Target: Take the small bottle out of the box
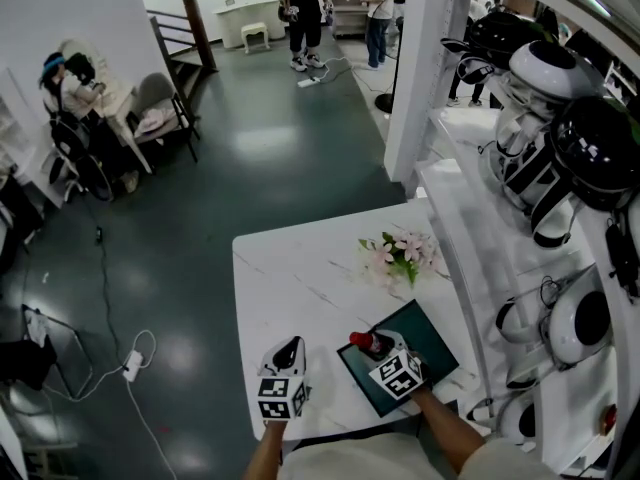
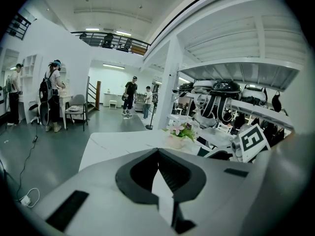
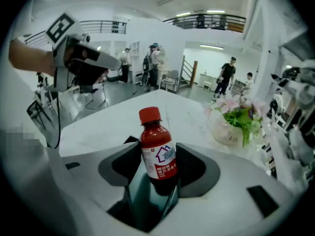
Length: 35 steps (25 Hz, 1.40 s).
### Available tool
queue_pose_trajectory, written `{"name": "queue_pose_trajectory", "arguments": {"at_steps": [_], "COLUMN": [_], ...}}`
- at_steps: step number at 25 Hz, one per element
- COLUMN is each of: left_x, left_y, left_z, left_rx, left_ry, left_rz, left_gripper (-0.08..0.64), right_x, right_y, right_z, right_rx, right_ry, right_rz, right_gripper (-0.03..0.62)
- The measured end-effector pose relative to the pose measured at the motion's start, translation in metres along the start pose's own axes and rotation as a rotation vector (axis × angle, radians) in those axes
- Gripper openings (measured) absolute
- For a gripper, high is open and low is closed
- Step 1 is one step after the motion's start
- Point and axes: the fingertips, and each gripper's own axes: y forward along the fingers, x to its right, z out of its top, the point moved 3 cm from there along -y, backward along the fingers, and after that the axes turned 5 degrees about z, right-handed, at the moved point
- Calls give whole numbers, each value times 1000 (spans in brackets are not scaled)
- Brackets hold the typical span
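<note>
White table, near edge.
Right hand-held gripper clamps the small bottle, seemingly above the box; left hand-held gripper closed, empty.

Left claw closed and empty, right claw tilted downward, clamped around small bottle

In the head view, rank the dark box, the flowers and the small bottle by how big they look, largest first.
1. dark box
2. flowers, clearly smaller
3. small bottle, only partly in view
</note>
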Motion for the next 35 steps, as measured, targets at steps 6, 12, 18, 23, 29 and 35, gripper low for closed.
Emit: {"name": "queue_pose_trajectory", "arguments": {"at_steps": [6,12,18,23,29,35], "left_x": [2,5,4,5,9,11], "left_y": [0,-7,-16,-25,-30,-38], "left_z": [6,14,28,48,70,86], "left_rx": [14,30,62,117,185,230], "left_ry": [4,12,21,27,35,50], "left_rz": [5,9,23,22,26,24], "left_gripper": [18,18,18,18,18,18], "right_x": [10,16,19,22,26,28], "right_y": [-20,-45,-74,-100,-129,-148], "right_z": [7,23,52,83,109,122], "right_rx": [157,279,377,455,528,571], "right_ry": [230,284,270,225,180,147], "right_rz": [-35,-82,-109,-136,-179,-217], "right_gripper": [239,239,239,238,236,236]}}
